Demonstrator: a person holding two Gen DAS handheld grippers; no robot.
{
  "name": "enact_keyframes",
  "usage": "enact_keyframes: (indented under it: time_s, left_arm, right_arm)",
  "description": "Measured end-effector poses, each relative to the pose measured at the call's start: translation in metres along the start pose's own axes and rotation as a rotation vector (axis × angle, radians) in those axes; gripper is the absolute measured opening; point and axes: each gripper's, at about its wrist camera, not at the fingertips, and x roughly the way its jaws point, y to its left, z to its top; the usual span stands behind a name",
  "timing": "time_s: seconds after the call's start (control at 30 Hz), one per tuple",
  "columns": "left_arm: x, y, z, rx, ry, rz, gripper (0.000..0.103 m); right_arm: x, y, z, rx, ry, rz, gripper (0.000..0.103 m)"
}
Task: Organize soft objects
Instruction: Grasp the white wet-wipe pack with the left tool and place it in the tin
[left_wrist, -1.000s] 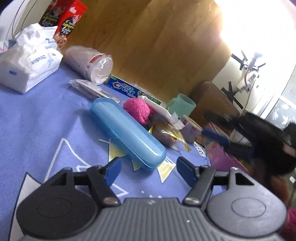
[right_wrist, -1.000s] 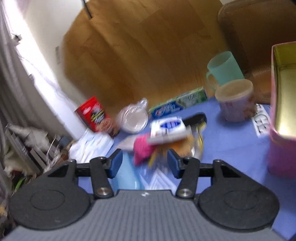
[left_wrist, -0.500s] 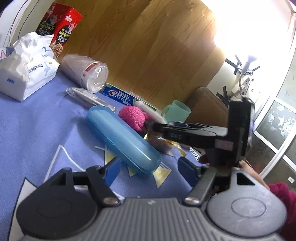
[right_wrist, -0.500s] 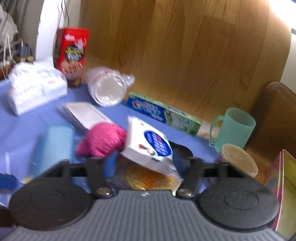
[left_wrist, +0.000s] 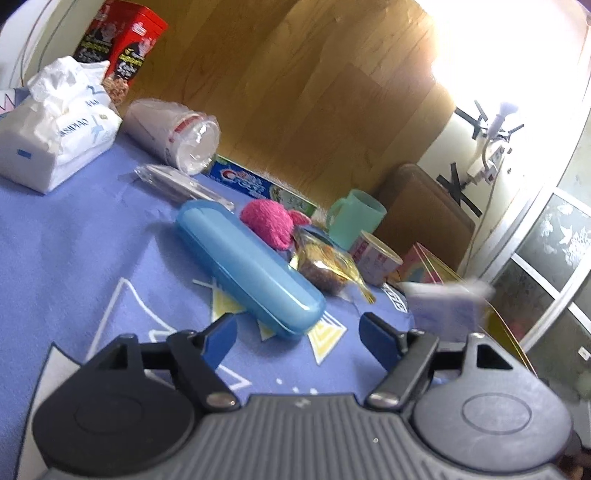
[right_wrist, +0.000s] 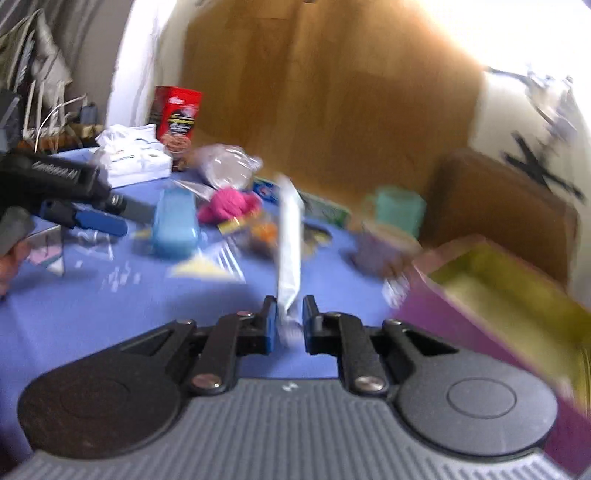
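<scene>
— What changed with the tissue pack?

— Half a second ago it lay on the snack bag. Now your right gripper is clamped on its end and carries it on edge above the cloth, near the pink box.

— And your left gripper?

— Its jaws are opening, nothing between them; the blue case lies just ahead. The pink sock waits, I think.

Both rigs look the same – a ribbed grey base plate with a round black disc on either side, and black linkage arms pinned with silver screws. The left gripper has blue pads on its fingers, and so does the right gripper – blue inner faces on black fingers.
</scene>
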Motion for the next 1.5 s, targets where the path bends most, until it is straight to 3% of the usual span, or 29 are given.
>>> enact_keyframes:
  time_s: [0.17,0.3,0.5,0.57,0.63,0.7,0.83,0.9,0.97,1.03,1.13,1.33,1.5]
  left_arm:
    - [0.013,-0.03,-0.005,0.063,0.067,-0.092,0.083]
    - [0.036,-0.079,-0.016,0.146,0.176,-0.221,0.083]
    - [0.047,-0.121,-0.028,0.168,0.289,-0.32,0.083]
    - [0.048,-0.128,-0.034,0.185,0.323,-0.313,0.083]
    - [0.056,-0.135,-0.041,0.194,0.39,-0.312,0.083]
    - [0.062,-0.141,-0.051,0.211,0.448,-0.308,0.083]
    - [0.073,-0.153,-0.068,0.266,0.5,-0.293,0.083]
    - [0.076,-0.161,-0.074,0.318,0.481,-0.279,0.083]
    - [0.08,-0.168,-0.077,0.343,0.479,-0.281,0.076]
    - [0.08,-0.174,-0.077,0.356,0.473,-0.253,0.076]
    - [0.074,-0.183,-0.069,0.381,0.431,-0.257,0.076]
    - [0.067,-0.22,-0.032,0.447,0.301,-0.33,0.076]
    - [0.093,-0.259,-0.005,0.516,0.203,-0.356,0.076]
  right_arm:
    - [-0.047,-0.039,-0.041,0.286,0.018,-0.084,0.026]
    - [-0.07,-0.055,-0.059,0.352,-0.01,-0.184,0.05]
    - [-0.08,-0.061,-0.069,0.404,-0.011,-0.09,0.054]
    - [-0.081,-0.06,-0.073,0.403,-0.012,-0.062,0.058]
    - [-0.087,-0.056,-0.076,0.42,-0.025,0.016,0.076]
    - [-0.088,-0.049,-0.076,0.406,-0.026,0.073,0.084]
    - [-0.075,-0.029,-0.075,0.276,0.012,0.102,0.084]
    - [-0.065,-0.016,-0.077,0.205,0.048,0.072,0.084]
    - [-0.056,-0.011,-0.079,0.175,0.042,0.057,0.084]
    - [-0.052,-0.013,-0.076,0.196,0.031,0.084,0.078]
    - [-0.053,-0.016,-0.071,0.226,0.006,0.058,0.071]
    - [-0.076,-0.026,-0.049,0.206,-0.147,-0.048,0.071]
    - [-0.072,-0.057,-0.023,0.179,-0.261,-0.173,0.071]
